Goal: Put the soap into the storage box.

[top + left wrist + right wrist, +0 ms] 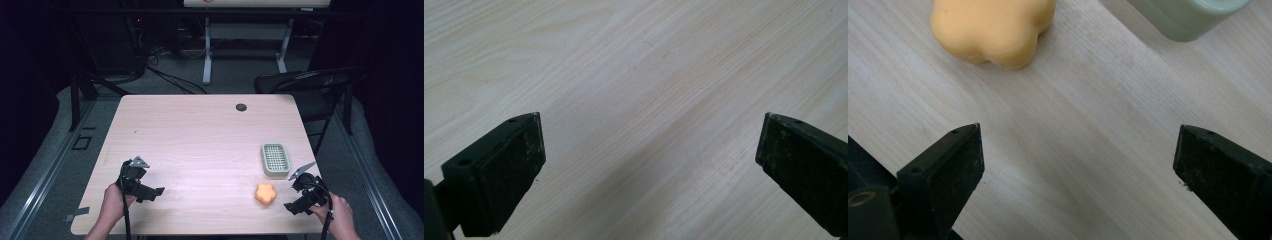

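An orange flower-shaped soap (265, 193) lies on the light wooden table (200, 140) near its front right. Just behind it stands a pale green soap dish (275, 159) with a slotted grid top. My right gripper (295, 207) hovers at the front right corner, a short way right of the soap; its jaws stand wide apart over bare wood, with the soap (993, 30) and the dish's corner (1188, 17) ahead. My left gripper (155, 192) sits low at the front left, also open, over bare wood (649, 100).
A dark cable grommet (241, 107) sits near the table's far edge. Behind the table at the right stands a black folding chair (310, 85), and farther back a white desk frame (245, 45). Cables lie on the dark floor.
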Demonstrator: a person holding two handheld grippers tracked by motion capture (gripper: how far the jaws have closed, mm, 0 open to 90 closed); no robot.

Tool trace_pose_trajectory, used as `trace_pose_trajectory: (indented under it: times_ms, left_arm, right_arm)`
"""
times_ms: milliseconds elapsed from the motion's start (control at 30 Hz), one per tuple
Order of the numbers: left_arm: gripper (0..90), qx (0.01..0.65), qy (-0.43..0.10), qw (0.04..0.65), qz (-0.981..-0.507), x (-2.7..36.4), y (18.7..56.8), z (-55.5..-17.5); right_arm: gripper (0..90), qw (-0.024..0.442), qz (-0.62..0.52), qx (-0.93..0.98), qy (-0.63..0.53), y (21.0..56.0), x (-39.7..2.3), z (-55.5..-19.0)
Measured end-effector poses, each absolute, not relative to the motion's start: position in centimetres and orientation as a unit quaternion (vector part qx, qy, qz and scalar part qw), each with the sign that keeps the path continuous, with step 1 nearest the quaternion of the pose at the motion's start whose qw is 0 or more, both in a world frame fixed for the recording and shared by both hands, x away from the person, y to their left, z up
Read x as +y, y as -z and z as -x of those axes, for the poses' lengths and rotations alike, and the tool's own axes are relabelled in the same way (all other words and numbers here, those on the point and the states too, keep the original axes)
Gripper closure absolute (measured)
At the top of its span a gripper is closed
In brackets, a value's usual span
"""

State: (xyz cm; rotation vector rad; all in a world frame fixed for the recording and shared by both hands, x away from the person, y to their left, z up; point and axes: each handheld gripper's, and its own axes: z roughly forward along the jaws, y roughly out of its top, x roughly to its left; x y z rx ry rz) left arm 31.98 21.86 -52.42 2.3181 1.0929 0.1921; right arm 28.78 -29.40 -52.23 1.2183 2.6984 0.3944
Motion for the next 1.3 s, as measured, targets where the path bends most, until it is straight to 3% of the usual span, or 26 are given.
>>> trace_pose_trajectory:
  times_ms: [1300]
  left_arm:
    - [0.0,0.416,-0.07,0.266,-0.867,21.9,52.7,-32.1]
  right_arm:
    - [0.0,0.062,-0.367,0.916,-0.151,52.3,-25.5,-29.3]
